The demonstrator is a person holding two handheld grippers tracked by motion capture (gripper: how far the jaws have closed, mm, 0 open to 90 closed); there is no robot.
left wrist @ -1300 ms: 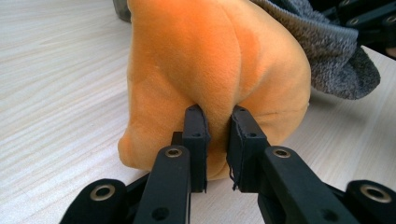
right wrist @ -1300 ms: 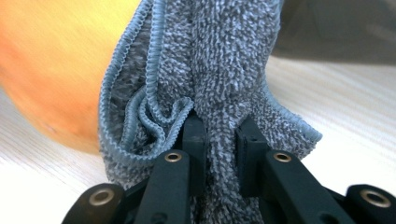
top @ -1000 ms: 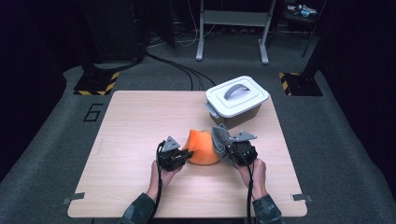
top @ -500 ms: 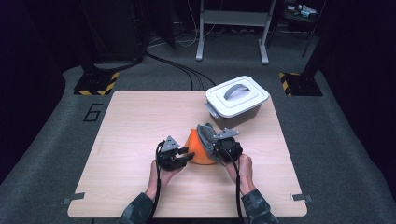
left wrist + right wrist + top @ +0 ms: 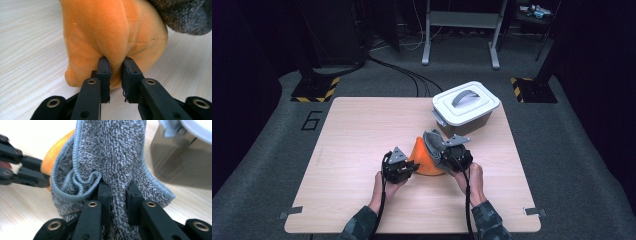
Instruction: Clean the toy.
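Note:
An orange cloth (image 5: 423, 159) stands bunched into a peak at the table's middle, close up in the left gripper view (image 5: 105, 32). My left gripper (image 5: 414, 168) (image 5: 115, 61) has just been closing and is shut on a fold at its lower edge. A grey towelling cloth (image 5: 432, 142) (image 5: 112, 150) leans on the orange one's right side. My right gripper (image 5: 443, 156) (image 5: 116, 186) is shut on the grey cloth, which rises between its jaws. The grey cloth's corner (image 5: 185, 15) also overlaps the orange one.
A grey box with a white handled lid (image 5: 465, 104) stands at the back right, just behind the cloths; its wall (image 5: 180, 157) is close to my right gripper. The wooden table (image 5: 352, 130) has free room left and front. Cables lie on the floor behind.
My right gripper has carried the grey cloth leftward against the orange cloth, which is now pushed up into a taller peak. The left hand has stayed in place.

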